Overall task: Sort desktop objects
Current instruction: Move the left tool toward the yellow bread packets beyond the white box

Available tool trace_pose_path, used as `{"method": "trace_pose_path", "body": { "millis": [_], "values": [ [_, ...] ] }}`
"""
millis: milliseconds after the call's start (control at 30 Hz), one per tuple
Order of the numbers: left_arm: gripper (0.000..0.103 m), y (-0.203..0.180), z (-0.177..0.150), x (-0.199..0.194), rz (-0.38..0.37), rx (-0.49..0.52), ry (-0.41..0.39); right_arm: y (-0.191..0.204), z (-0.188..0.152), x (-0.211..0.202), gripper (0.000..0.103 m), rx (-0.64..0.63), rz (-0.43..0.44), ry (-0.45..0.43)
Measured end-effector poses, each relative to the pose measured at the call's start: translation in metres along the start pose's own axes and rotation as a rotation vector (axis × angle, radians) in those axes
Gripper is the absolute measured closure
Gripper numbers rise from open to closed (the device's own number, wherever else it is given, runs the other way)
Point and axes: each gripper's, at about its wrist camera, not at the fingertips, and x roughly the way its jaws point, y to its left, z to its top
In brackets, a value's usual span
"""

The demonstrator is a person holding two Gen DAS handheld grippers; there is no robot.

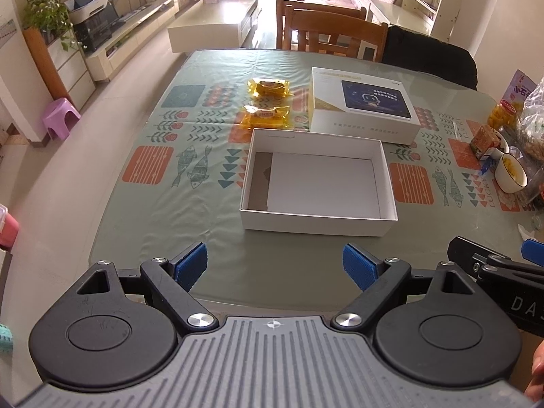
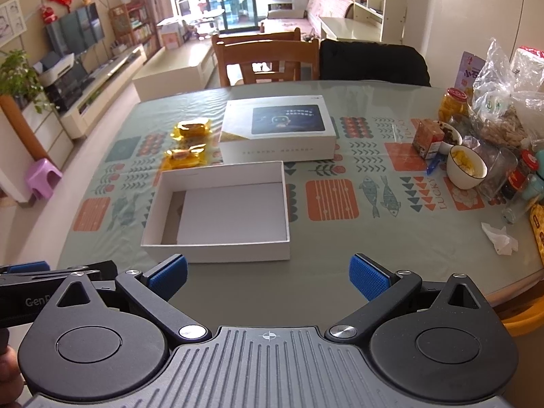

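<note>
An open white box (image 1: 386, 166) stands on the table in front of both grippers; it also shows in the right wrist view (image 2: 284, 200). Beyond it lies its lid (image 1: 363, 103) with a tablet picture, also in the right wrist view (image 2: 278, 129). Two yellow wrapped snack packets (image 1: 270, 88) (image 1: 267, 115) lie left of the lid, also in the right wrist view (image 2: 192, 128) (image 2: 185, 155). My left gripper (image 1: 275, 267) is open and empty above the table's near edge. My right gripper (image 2: 268, 277) is open and empty beside it.
At the right of the table stand a bowl (image 2: 465, 166), a small brown carton (image 2: 427, 138), a jar (image 2: 450, 103), plastic bags (image 2: 503, 102) and a crumpled tissue (image 2: 499, 238). Wooden chairs (image 1: 331, 34) stand at the far edge. The patterned tablecloth (image 1: 190, 156) covers the table.
</note>
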Motion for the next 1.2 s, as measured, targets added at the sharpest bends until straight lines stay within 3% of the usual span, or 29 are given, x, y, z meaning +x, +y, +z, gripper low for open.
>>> {"method": "trace_pose_path", "body": {
  "millis": [433, 867, 933, 1200],
  "values": [
    [0.000, -0.014, 0.008, 0.008, 0.010, -0.011, 0.012, -0.013, 0.009, 0.004, 0.000, -0.004, 0.010, 0.000],
    [0.000, -0.045, 0.017, 0.018, 0.049, -0.046, 0.011, -0.044, 0.010, -0.017, 0.000, -0.023, 0.047, -0.010],
    [0.000, -0.047, 0.018, 0.020, 0.052, -0.048, 0.014, -0.039, 0.030, 0.029, 0.000, -0.041, 0.060, 0.007],
    [0.000, -0.045, 0.029, 0.033, 0.058, -0.048, 0.038, -0.029, 0.041, 0.044, 0.000, -0.049, 0.071, 0.024]
  ]
}}
